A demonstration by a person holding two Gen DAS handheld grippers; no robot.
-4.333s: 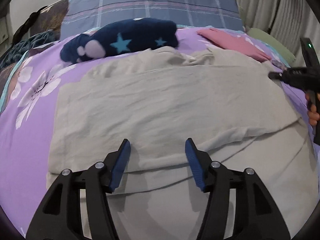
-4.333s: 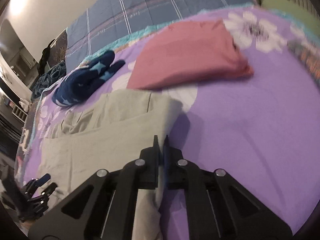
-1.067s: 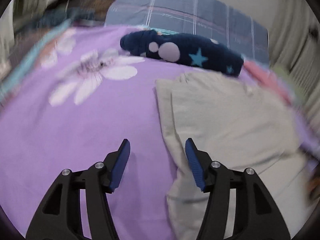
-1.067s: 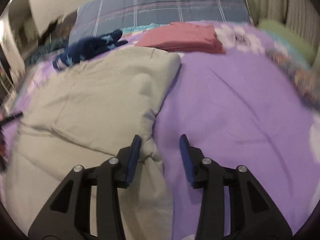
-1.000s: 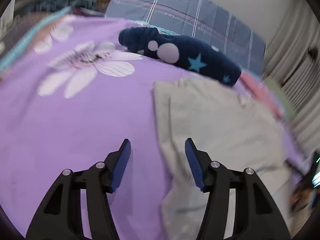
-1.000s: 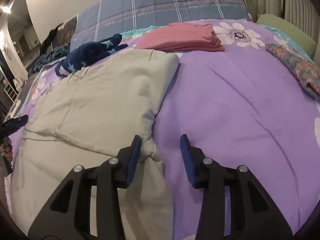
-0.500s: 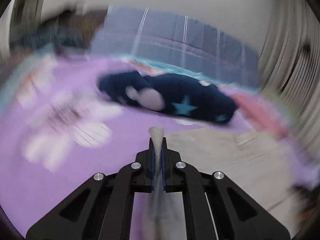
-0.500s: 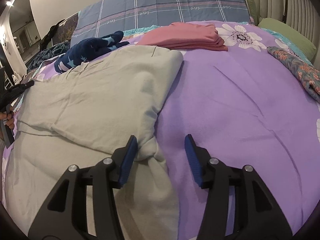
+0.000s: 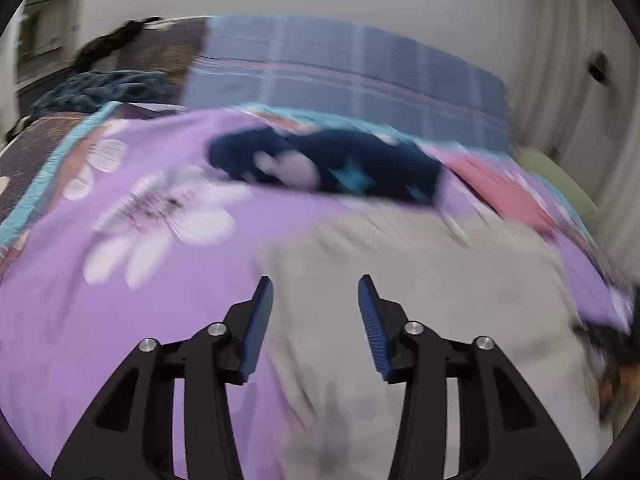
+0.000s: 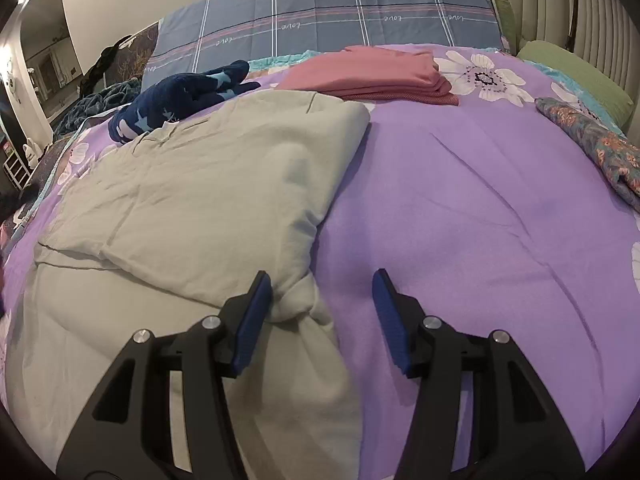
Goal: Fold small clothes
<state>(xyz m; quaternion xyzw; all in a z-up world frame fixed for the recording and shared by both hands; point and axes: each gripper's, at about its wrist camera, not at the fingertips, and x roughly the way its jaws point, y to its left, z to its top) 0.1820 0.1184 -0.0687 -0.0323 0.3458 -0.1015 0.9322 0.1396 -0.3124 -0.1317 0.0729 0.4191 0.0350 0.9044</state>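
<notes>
A purple bedspread (image 10: 480,208) printed with white flowers (image 10: 486,78) covers the bed, with a blue plaid pillow (image 10: 340,12) propped at the far end against a pale wall. A green cushion (image 10: 576,76) lies at the far right beside a padded headboard (image 10: 560,4), and dark teal bedding (image 10: 96,100) is heaped at the far left, near a mirror (image 10: 44,60).

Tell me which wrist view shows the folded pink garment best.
The right wrist view: the folded pink garment lies sharp and whole near the plaid pillow. The left wrist view is motion-blurred and shows it only as a pink smear at the right.
</notes>
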